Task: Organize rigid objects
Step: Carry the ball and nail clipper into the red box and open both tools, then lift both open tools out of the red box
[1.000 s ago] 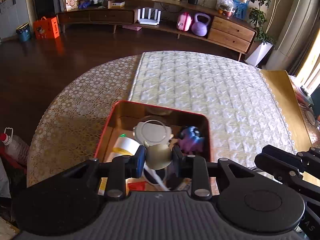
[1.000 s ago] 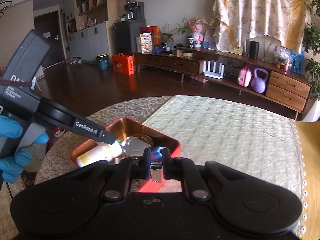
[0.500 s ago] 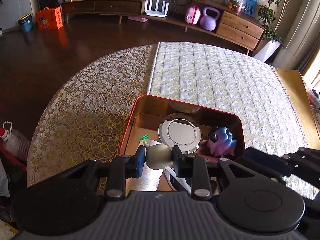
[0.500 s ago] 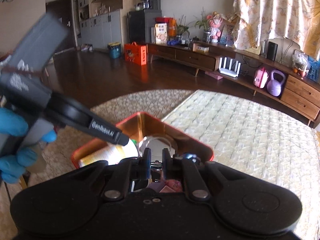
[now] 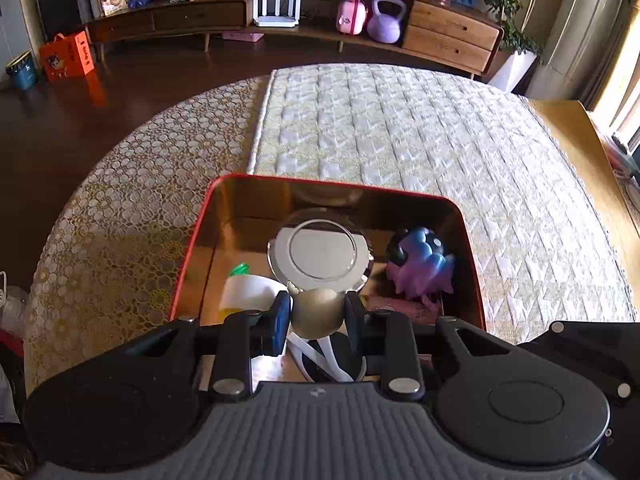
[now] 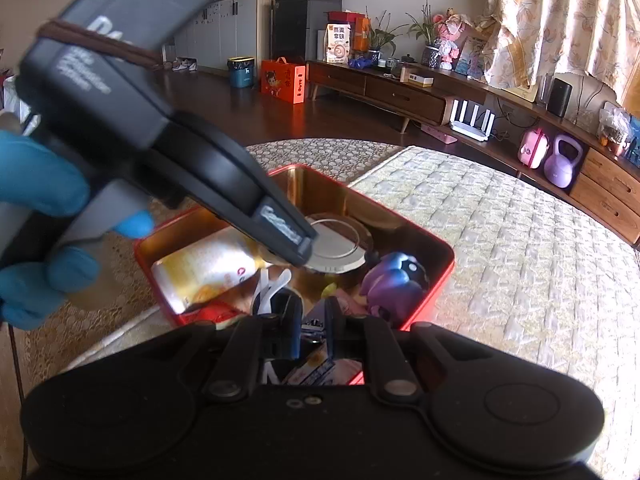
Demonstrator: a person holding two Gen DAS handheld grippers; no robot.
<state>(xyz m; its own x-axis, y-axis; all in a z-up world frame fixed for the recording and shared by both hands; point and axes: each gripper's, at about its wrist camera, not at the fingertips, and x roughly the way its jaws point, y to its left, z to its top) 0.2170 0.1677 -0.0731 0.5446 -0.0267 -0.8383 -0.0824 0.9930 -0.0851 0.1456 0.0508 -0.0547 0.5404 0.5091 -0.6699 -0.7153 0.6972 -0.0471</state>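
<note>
- Clamped between the two pads of the left gripper [image 5: 318,314], low centre of the left wrist view: a small rounded olive-grey figurine with tiny white wings [image 5: 316,312], held over the near end of a red metal tin with a gold lining [image 5: 248,178].
- Nearly shut, jaws of the right gripper [image 6: 312,330] at bottom centre of the right wrist view, with a small metal item glimpsed in the narrow gap; whether gripped, impossible to tell.
- Inside the tin: a round silver disc [image 5: 322,250] at centre, a purple-and-blue toy creature [image 5: 420,266] to the right, a white-and-yellow bottle with a green cap [image 5: 248,290] to the left, a white cord [image 5: 316,354] below the figurine.
- Under the tin: a lace-patterned tablecloth [image 5: 120,208] at left, a quilted cream mat [image 5: 400,128] at right.
- At left of the right wrist view: a blue-gloved hand [image 6: 40,216] around the left gripper's grey handle.
</note>
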